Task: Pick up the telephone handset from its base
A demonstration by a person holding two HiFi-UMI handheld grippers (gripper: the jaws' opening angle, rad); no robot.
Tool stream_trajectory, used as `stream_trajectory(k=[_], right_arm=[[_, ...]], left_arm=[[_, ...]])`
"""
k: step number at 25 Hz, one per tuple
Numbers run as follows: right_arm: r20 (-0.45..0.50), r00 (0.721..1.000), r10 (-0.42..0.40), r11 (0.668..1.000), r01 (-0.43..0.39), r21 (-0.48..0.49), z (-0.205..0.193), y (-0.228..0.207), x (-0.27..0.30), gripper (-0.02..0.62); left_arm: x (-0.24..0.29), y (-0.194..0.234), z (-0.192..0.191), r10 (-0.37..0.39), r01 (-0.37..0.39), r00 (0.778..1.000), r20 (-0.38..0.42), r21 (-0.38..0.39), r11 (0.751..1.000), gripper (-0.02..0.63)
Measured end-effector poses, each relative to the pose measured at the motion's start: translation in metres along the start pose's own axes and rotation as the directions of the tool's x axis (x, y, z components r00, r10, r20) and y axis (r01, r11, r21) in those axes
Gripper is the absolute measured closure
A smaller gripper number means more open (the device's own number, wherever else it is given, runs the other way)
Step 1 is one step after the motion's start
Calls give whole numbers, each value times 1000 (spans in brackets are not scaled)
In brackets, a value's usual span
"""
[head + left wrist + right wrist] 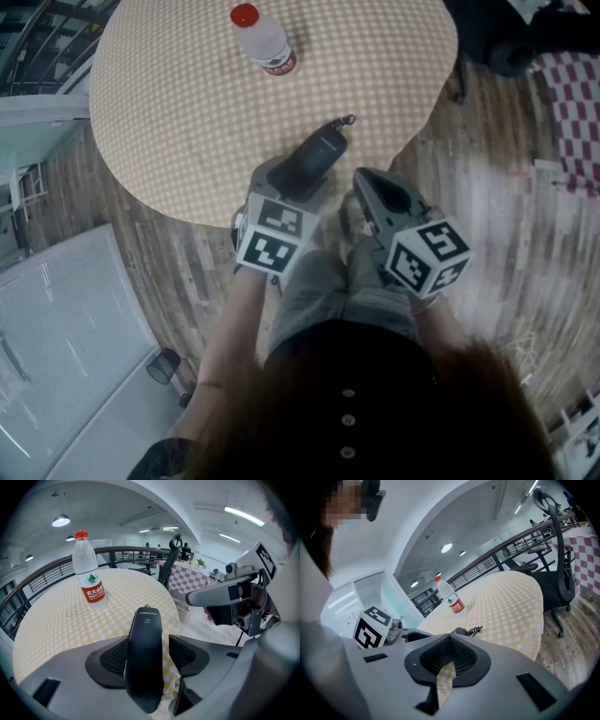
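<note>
The black telephone handset (317, 155) lies on the yellow checked tablecloth near the table's front edge, its coiled cord end (349, 120) pointing away from me. No base shows in any view. My left gripper (302, 183) straddles the handset (145, 653) from the near end. Its jaws stand wide: the handset lies against the left pad, and cloth shows between it and the right pad (187, 656). My right gripper (361, 176) hangs just right of the handset off the table's edge, shut and empty (450, 637). In the right gripper view only the handset's end (461, 631) peeks out.
A water bottle (264, 39) with a red cap stands farther back on the round table (169, 112). A black office chair (555, 573) and a red-checked table (577, 103) stand to the right on the wooden floor. A railing (42, 573) runs behind the table.
</note>
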State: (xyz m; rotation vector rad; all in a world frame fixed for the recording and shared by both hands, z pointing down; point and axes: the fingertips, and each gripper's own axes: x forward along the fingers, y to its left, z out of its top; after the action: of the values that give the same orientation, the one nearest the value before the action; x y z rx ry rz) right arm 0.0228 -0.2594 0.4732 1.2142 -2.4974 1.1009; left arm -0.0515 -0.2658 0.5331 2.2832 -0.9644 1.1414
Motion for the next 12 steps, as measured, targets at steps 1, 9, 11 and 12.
stream_trajectory(k=[1, 9, 11, 12], right_arm=[[1, 1000, -1, 1000, 1, 2, 0, -1, 0, 586], [-8, 1000, -2, 1000, 2, 13, -4, -3, -1, 586], [-11, 1000, -1, 1000, 1, 14, -5, -3, -2, 586], [-11, 1000, -1, 1000, 1, 16, -6, -4, -1, 586]], left_arm=[[1, 0, -1, -1, 1, 1000, -4, 4, 1000, 341], [4, 4, -1, 12, -11, 999, -30, 43, 999, 342], [5, 5, -2, 20, -17, 999, -36, 60, 998, 342], [6, 5, -3, 23, -20, 999, -42, 71, 997, 342]])
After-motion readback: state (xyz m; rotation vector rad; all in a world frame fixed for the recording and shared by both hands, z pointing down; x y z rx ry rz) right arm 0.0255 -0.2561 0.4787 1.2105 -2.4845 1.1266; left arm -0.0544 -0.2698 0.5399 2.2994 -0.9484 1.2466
